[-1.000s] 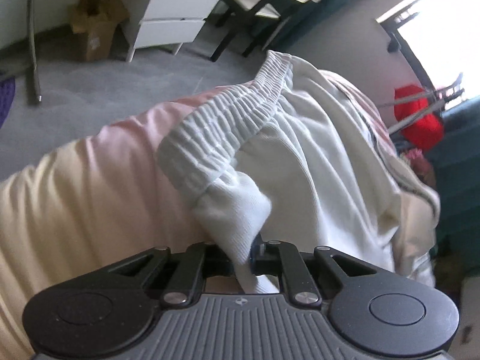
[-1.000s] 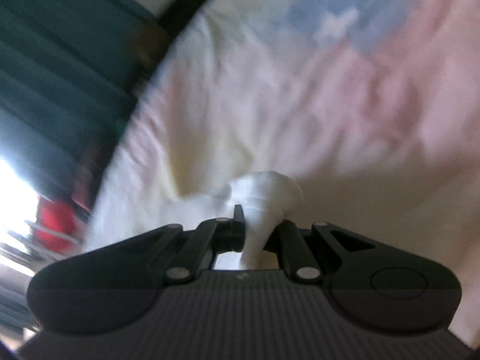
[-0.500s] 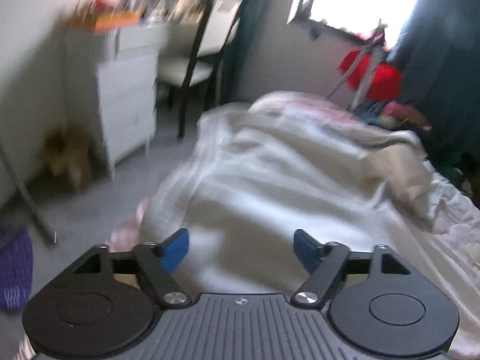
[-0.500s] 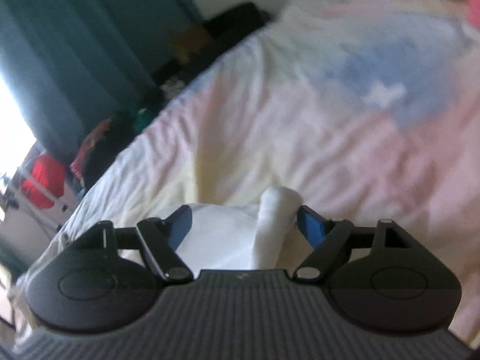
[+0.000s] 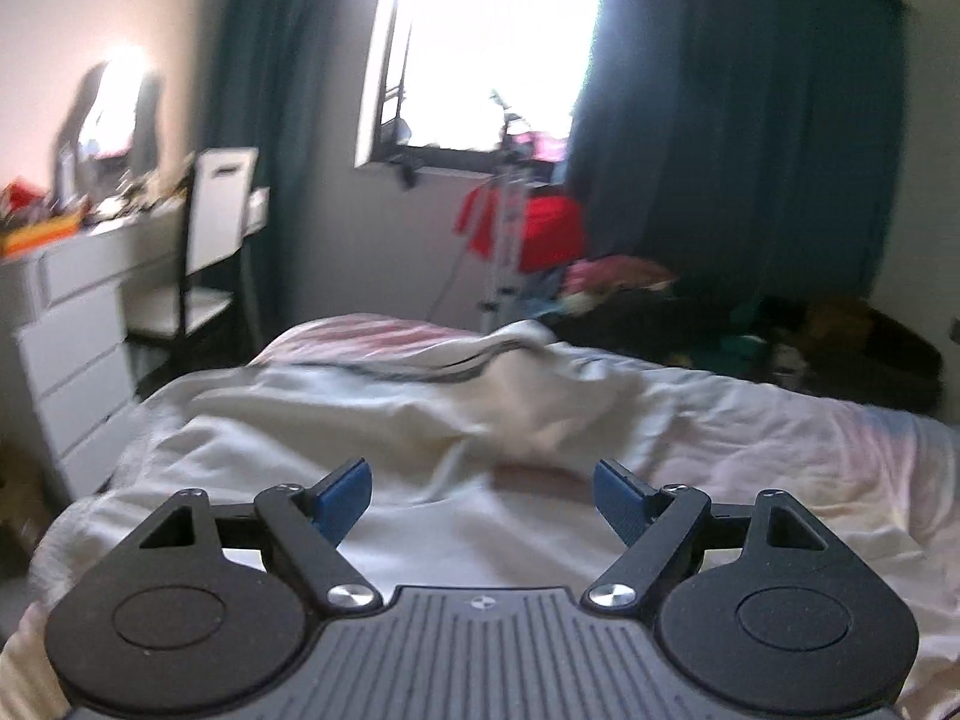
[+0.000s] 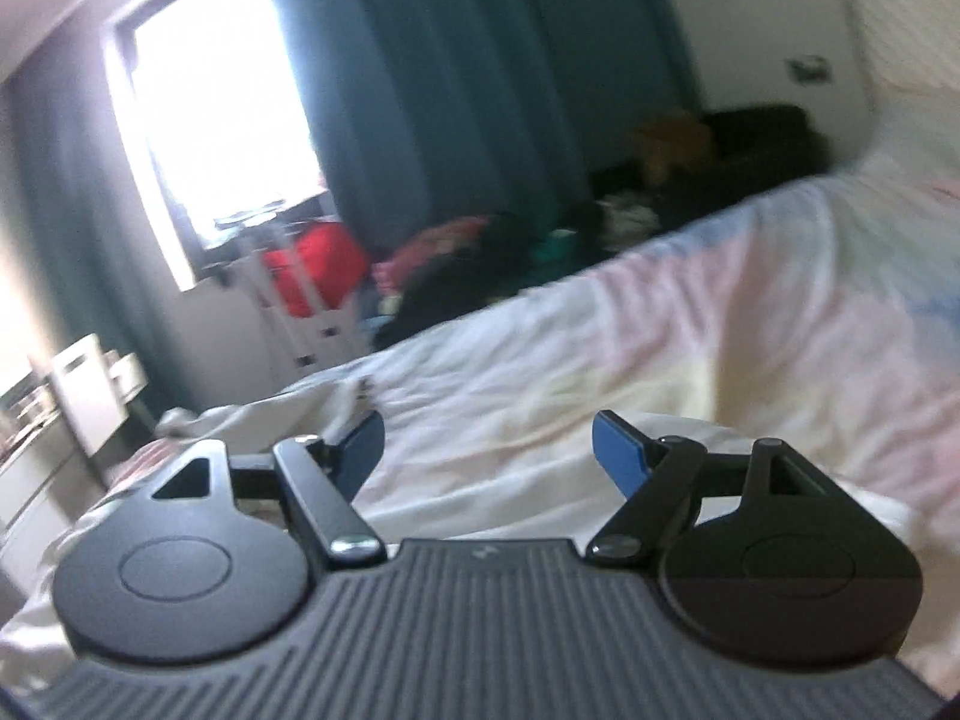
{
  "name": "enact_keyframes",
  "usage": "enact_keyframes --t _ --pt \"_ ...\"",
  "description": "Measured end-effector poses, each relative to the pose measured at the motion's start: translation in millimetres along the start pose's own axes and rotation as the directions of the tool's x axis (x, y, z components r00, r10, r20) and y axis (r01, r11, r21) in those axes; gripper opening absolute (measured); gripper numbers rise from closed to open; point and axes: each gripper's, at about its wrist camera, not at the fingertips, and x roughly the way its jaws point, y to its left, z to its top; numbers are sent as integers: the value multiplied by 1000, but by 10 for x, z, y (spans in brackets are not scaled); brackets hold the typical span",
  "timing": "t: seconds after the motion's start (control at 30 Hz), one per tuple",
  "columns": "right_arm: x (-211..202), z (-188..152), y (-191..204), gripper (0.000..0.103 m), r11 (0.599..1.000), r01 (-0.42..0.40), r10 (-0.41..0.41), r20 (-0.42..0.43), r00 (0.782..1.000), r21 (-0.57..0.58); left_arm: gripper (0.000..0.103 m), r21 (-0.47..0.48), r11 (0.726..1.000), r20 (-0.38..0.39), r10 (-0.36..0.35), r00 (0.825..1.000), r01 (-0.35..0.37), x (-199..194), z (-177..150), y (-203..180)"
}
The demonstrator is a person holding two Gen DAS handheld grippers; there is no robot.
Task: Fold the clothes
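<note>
Your left gripper (image 5: 480,489) and right gripper (image 6: 487,445) both have their blue fingers spread wide, holding nothing. The soft white cloth garment (image 5: 372,456) lies rumpled on the pastel bed (image 6: 780,324), so folding looks unfinished.

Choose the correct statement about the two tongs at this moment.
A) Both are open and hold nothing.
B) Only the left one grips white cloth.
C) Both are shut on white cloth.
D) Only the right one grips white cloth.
A: the left tongs and the right tongs each show blue pads spread wide apart, with the white garment lying loose on the bed beyond them.
</note>
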Motion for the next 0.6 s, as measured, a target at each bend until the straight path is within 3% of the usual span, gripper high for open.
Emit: enact_keyframes --t 0.2,0.33,0.6 --pt "2 -115 347 79 993 -96 97 11 995 -67 83 84 994 25 -71 997 69 199 -85 -568" --pt "97 -233 477 79 988 -115 117 9 993 -102 83 134 989 15 -69 997 67 427 -255 -729" --pt "328 -448 596 79 983 -136 132 -41 990 -125 83 122 991 -21 -52 998 55 693 -453 -523"
